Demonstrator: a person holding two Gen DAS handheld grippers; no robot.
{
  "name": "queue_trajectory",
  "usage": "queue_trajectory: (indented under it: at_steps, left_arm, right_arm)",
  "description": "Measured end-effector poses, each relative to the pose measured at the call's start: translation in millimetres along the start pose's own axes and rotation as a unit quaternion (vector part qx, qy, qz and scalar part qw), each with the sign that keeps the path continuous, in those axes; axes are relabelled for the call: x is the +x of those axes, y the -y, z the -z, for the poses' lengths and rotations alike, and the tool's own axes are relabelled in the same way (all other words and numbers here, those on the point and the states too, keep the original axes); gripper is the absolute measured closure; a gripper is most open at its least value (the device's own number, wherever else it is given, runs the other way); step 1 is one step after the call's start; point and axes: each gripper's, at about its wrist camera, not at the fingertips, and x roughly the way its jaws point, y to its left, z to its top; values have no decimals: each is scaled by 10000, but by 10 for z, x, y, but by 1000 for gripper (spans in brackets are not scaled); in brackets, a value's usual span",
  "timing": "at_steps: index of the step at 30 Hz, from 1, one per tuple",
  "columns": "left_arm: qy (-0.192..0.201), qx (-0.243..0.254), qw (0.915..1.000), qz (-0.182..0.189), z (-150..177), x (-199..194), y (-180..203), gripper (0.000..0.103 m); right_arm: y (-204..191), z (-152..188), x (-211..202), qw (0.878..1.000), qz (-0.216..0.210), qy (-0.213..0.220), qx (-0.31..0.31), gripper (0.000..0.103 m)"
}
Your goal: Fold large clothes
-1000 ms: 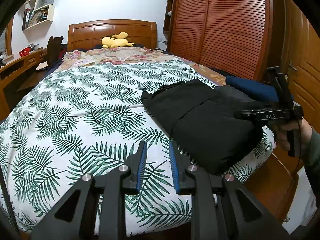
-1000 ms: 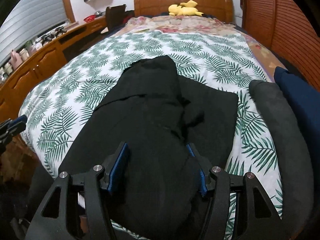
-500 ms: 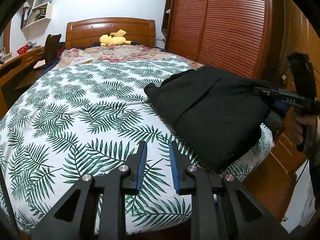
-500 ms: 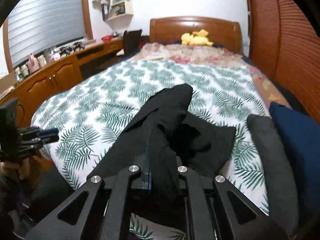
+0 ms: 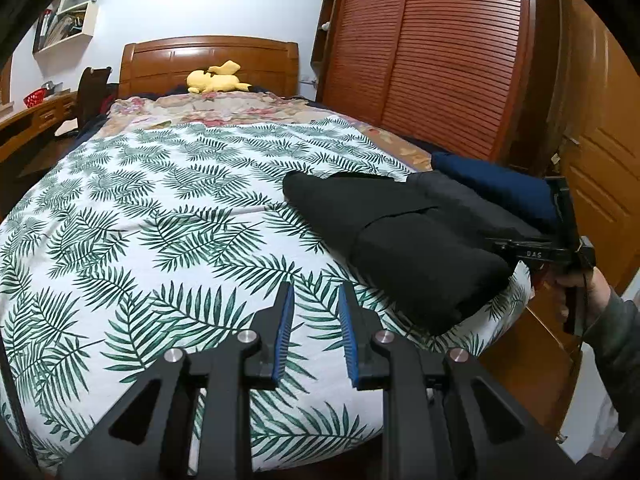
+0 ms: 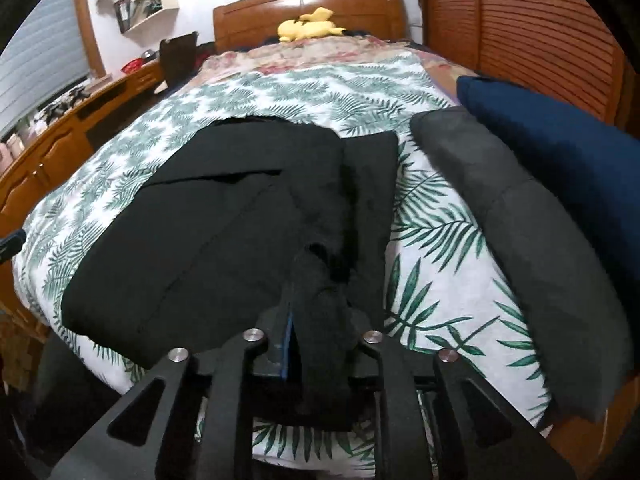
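Folded black cloth garment [image 6: 208,216] fills lower centre; our right gripper [image 6: 320,312] jaws, opening, pinch its bunched edge. Our left gripper [image 5: 314,312] jaws stand apart, empty, over the leaf-print bed [image 5: 160,220].

My black garment [image 6: 208,216] lies folded at the bed's near right corner, just beside a folded grey garment [image 6: 532,240] and a navy one [image 6: 560,152].

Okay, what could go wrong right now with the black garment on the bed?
1. The right gripper, its jaws opening, has a bunched wad of the black garment between them; fabric may snag on a pad and drag the fold loose.
2. The garment lies near the bed's edge, so a tug could slide it off.
3. The grey folded piece lies close by and could get bumped.
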Motion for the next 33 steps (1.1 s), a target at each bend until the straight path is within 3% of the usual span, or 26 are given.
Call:
queue_trajectory:
  at_steps: [1, 3, 5, 8, 12, 21, 29, 33]
  left_arm:
    - [12, 21, 10000, 10, -4, 6, 14, 83]
    - [10, 44, 10000, 53, -17, 33, 33, 82]
    - [3, 59, 9999, 92, -37, 72, 50, 81]
    - [-27, 166, 9998, 116, -82, 173, 95, 79]
    - [-148, 346, 9992, 149, -177, 399, 169, 79]
    - [-339, 641, 9970, 273, -419, 950, 301, 78]
    - [-511, 781, 9951, 321, -610, 1378, 384, 75]
    - [-643, 739, 9947, 318, -680, 1619, 373, 75]
  right_arm:
    - [-29, -17, -43, 10000, 74, 41, -45, 75]
    - [-66, -69, -145, 9995, 228, 175, -140, 55]
    - [-120, -112, -243, 9980, 411, 396, -257, 46]
    - [-210, -183, -376, 9963, 252, 710, -405, 46]
    - [-419, -200, -286, 9948, -83, 729, -704, 46]
    - [-369, 200, 296, 9980, 179, -1, -608, 49]
    - [-347, 251, 59, 9988, 173, 234, -387, 47]
    - [-238, 303, -177, 9981, 388, 444, -204, 46]
